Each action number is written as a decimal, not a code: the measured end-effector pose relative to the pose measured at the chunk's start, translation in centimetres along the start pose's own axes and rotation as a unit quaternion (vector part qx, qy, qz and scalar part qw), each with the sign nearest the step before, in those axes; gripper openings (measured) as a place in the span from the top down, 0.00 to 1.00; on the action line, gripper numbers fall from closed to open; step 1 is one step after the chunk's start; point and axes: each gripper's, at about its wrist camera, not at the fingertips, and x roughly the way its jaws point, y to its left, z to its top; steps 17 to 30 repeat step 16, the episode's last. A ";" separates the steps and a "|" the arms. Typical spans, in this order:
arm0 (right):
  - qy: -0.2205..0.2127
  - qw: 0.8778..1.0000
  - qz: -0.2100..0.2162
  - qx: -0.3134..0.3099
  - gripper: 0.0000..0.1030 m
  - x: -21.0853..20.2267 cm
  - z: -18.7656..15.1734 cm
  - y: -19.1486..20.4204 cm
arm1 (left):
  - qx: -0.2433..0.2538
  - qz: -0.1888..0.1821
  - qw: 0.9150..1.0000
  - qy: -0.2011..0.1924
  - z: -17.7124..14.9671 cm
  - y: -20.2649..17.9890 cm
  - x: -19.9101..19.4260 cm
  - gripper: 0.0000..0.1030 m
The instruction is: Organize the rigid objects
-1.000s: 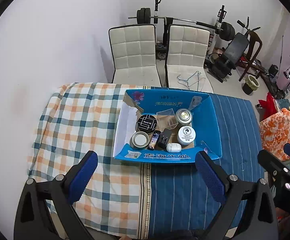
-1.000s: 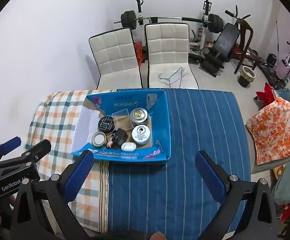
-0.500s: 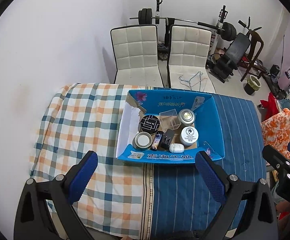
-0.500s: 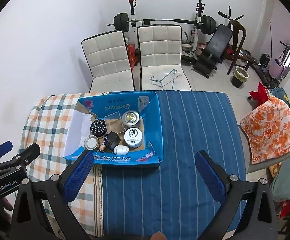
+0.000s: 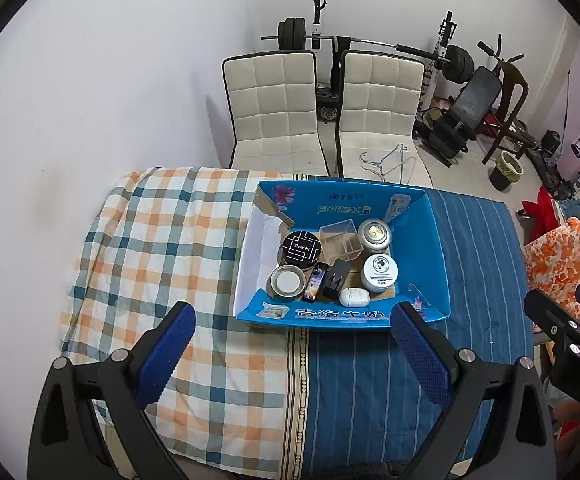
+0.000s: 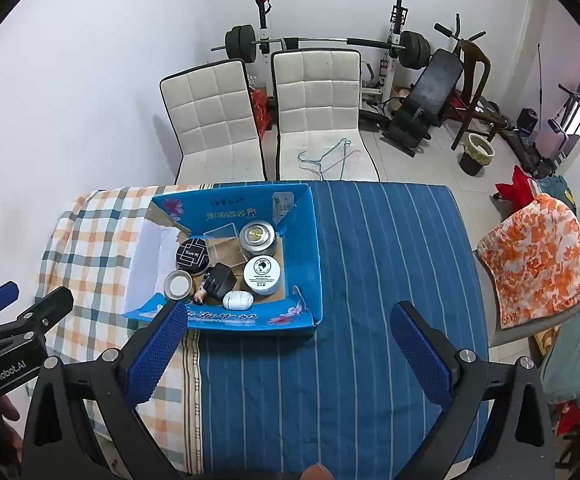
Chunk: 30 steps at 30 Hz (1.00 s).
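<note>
Blue box [image 5: 435, 256] holds jars, clear cube [image 5: 339, 240] (upright) | both hand-held grippers [image 5: 291, 344] [image 6: 288, 340] spread, empty

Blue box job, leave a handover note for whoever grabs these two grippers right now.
Left gripper: open, empty, above the cloth short of the box.
Right gripper: open, empty, also held back near the box's front edge.
The blue cardboard box sits on the table where the checked cloth meets the striped cloth.
Inside it: black round tin, clear plastic box, silver tin, white jar, open small tin, black charger, white case.
Nothing gripped or lying outside the box; sorting not visibly started.
</note>
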 end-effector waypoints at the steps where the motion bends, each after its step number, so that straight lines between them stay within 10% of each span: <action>1: -0.001 1.000 0.000 0.000 0.00 0.0 0.0 -0.1 | 0.000 0.000 1.000 -0.001 0.1 0.0 0.0 0.03; 30: -0.004 1.000 0.002 -0.002 0.00 -0.5 0.1 0.0 | -0.011 0.006 1.000 -0.010 0.0 0.2 -0.6 0.03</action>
